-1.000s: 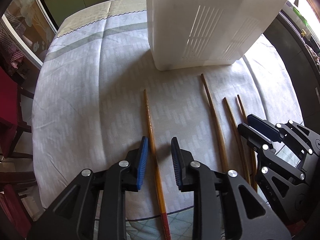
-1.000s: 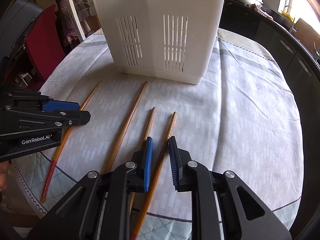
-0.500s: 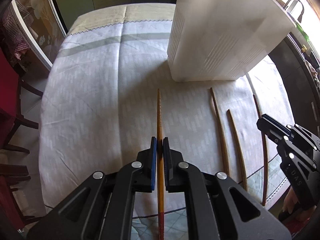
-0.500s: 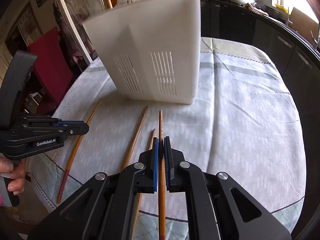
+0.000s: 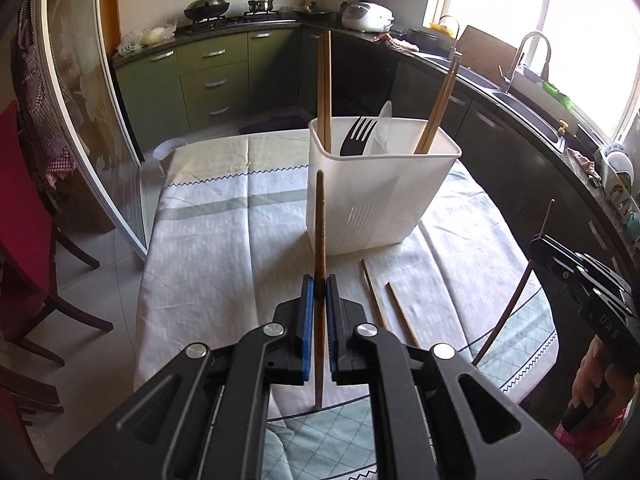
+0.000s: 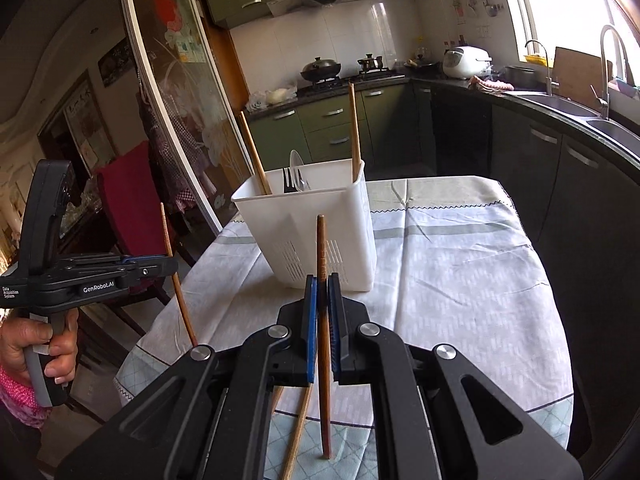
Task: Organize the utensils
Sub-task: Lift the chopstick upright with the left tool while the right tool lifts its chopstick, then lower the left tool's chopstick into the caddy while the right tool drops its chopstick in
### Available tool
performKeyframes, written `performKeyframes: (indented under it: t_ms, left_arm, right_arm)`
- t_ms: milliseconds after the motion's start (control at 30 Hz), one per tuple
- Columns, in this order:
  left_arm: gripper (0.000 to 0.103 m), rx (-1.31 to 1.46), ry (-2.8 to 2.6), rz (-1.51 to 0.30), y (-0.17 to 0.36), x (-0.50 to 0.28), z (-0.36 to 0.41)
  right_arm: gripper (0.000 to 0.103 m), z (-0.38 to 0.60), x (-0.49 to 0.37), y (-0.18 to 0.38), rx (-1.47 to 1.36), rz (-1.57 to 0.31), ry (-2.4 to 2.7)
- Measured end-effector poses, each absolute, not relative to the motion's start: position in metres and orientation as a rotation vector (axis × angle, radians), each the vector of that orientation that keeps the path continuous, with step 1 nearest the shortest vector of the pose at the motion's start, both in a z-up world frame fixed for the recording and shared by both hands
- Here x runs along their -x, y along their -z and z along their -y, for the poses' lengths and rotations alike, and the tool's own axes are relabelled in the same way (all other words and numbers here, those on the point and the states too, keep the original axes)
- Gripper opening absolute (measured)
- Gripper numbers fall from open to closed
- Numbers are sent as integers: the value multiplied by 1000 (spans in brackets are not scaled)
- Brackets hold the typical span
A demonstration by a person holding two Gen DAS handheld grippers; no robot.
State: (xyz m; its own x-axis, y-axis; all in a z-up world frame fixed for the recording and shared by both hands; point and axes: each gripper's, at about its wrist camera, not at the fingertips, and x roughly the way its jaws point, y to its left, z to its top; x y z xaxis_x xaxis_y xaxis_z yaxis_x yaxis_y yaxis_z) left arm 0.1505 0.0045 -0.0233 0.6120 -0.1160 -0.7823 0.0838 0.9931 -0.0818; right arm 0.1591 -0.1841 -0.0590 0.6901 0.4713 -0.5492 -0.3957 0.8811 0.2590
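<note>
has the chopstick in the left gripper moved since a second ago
Yes. The chopstick lay flat on the tablecloth near the white holder; now the left gripper holds it lifted clear, roughly upright.

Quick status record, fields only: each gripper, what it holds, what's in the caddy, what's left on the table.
left gripper: shut on a chopstick, lifted off the table
right gripper: shut on another chopstick, also lifted
caddy: white, upright on the tablecloth
caddy contents: two pairs of chopsticks, black fork, a white utensil
left on table: two chopsticks, in front of the caddy
</note>
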Motion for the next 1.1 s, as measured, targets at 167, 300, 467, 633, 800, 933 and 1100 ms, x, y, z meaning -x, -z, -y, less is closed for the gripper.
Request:
performKeyframes:
  t_ms: [167, 300, 467, 633, 800, 933, 1100]
  left_arm:
    - [6, 15, 124, -863, 12, -132, 1]
    - [6, 5, 128, -859, 11, -124, 3]
    - [6, 3, 129, -862, 12, -122, 3]
    - [6, 4, 131, -863, 12, -122, 2]
    - [6, 8, 134, -850, 7, -122, 1]
    - [6, 14, 143, -836, 0, -122, 1]
    - [6, 26, 166, -813, -17, -124, 2]
  right_arm:
    - [6, 194, -138, 54, -143, -621, -494]
    - [6, 198, -130, 50, -147, -596, -489]
    - [6, 198, -125, 49, -133, -587, -481]
    - [6, 196, -124, 49, -132, -584, -486]
    - [6, 194, -128, 47, -128, -579, -493]
    - [6, 191, -131, 37, -127, -561, -504]
    - [6, 193, -139, 19, -151, -526, -518]
